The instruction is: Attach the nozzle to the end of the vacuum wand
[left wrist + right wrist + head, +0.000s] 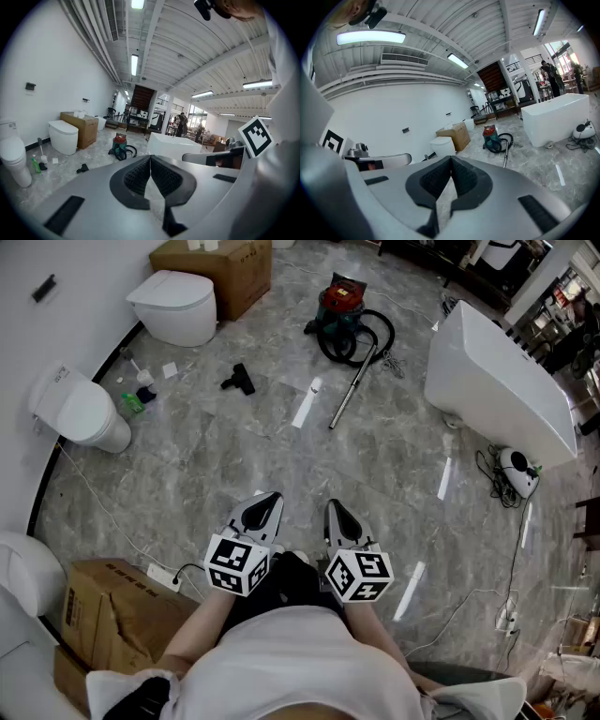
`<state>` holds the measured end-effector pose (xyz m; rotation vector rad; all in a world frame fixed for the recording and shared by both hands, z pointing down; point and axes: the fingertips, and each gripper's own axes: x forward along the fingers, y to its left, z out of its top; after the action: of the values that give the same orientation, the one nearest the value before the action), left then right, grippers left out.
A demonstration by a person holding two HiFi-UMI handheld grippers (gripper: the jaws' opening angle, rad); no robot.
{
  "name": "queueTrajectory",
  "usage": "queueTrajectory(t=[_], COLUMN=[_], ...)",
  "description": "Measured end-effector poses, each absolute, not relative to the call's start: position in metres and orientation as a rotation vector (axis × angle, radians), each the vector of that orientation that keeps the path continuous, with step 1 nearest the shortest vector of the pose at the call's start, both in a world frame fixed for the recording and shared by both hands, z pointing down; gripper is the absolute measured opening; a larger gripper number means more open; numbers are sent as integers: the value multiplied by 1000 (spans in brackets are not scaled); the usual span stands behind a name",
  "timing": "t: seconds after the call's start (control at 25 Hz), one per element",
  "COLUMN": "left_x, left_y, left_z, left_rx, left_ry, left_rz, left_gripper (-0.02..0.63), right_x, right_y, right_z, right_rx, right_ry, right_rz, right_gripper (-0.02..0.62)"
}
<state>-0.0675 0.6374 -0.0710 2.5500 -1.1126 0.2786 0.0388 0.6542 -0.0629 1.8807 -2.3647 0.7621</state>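
Observation:
A red and green vacuum cleaner stands far ahead on the marble floor, its black hose coiled beside it. Its metal wand lies on the floor, slanting toward me. The small black nozzle lies apart, left of the wand. My left gripper and right gripper are held side by side close to my body, far from all of these. Both are shut with nothing between the jaws. The vacuum cleaner and nozzle show small in the left gripper view; the vacuum cleaner and wand show in the right gripper view.
A white toilet and a cardboard box stand at the back left, another toilet at the left wall. A white bathtub is at the right with cables near it. A cardboard box sits at my left.

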Motion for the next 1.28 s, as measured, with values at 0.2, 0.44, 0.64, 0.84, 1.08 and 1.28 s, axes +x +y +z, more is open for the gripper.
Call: queueTrajectory(t=[0.2,0.44,0.64,0.84,1.08,1.28], left_x=[-67,-68,-71,-78,-98,-122], left_y=[643,640,633,624,610,601], left_z=[-68,-68,-68,-70,-75,-68], left_rx=[2528,2522,2521,2513,2534,2515], left_ry=[-1106,-1099,-1103,-1107,-1118,-1142], left_rz=[268,252,243,229,217,215], left_gripper=[11,11,11,11,11,11], right_x=[40,42,43,40,30,18], right_y=[659,657,654,649,635,619], right_z=[-60,-64,-61,-62,-60,-62], right_rx=[1862,1869,1867,1871,1877,1908], right_ry=[-2353,-2344,-2334,-2359,-2379,-2407], right_rz=[772,752,745,748,770,753], right_gripper=[15,15,15,15,17,17])
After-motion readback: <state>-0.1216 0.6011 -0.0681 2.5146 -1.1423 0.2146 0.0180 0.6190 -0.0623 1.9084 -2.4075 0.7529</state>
